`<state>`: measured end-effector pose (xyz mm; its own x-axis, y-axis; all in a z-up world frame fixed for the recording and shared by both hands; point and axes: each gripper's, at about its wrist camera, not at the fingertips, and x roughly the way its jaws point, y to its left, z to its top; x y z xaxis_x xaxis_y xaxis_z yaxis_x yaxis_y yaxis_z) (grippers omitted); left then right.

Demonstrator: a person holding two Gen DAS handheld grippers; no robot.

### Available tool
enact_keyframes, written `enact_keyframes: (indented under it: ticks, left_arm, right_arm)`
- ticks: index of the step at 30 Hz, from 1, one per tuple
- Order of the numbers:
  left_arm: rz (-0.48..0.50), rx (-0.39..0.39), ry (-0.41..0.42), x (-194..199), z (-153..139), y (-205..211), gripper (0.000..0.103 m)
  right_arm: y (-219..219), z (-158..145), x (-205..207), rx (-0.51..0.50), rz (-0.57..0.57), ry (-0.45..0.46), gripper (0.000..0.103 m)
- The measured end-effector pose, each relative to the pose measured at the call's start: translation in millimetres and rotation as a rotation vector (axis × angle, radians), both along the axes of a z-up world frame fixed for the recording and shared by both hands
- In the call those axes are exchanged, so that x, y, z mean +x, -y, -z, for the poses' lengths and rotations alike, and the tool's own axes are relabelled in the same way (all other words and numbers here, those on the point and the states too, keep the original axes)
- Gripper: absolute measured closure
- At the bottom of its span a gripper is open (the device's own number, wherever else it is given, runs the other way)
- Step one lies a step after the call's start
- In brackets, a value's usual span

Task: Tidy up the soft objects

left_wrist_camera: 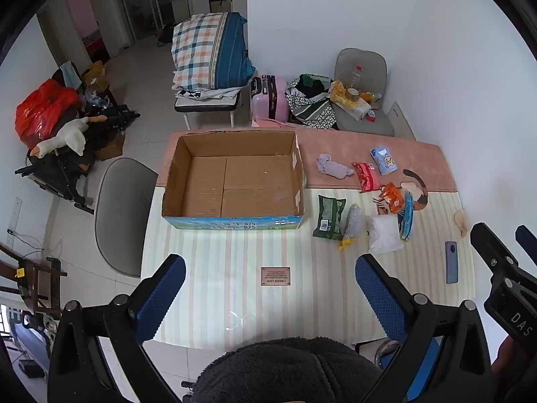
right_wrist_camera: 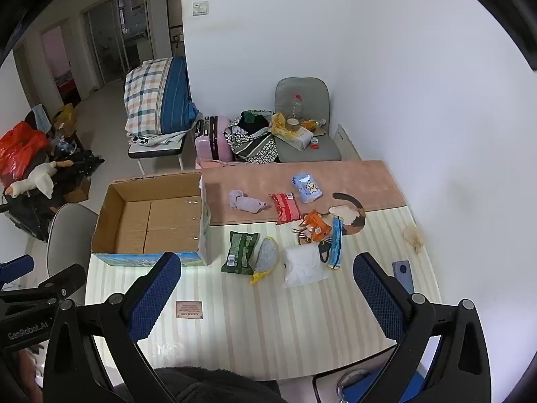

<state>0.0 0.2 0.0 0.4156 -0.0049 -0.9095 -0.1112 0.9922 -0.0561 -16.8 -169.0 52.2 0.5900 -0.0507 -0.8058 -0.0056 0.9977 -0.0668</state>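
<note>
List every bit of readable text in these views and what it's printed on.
"DAS": right tongs body, cut off by the frame.
"GenRobot.AI": left tongs body.
"GREEN LIFE": brown label on the table mat, upside down; its smaller lines are unreadable.
Snack packets and cardboard box print: too blurred.

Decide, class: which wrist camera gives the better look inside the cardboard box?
The left wrist view. It faces the cardboard box almost head-on, so the whole bare floor and all four inner walls show. In the right wrist view the box sits off to the left, seen at a slant, and the left finger of the right gripper overlaps its near corner.
</note>
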Motion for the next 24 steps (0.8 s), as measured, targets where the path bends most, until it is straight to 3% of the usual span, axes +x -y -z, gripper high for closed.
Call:
enact_keyframes:
  ticks: [24]
  left_arm:
    - [-0.002,0.013,-0.005,8.6,-9.9,0.3,0.000]
  right_arm:
    - [-5.0,-4.4,5.6,0.003,-0.003,0.001,0.000]
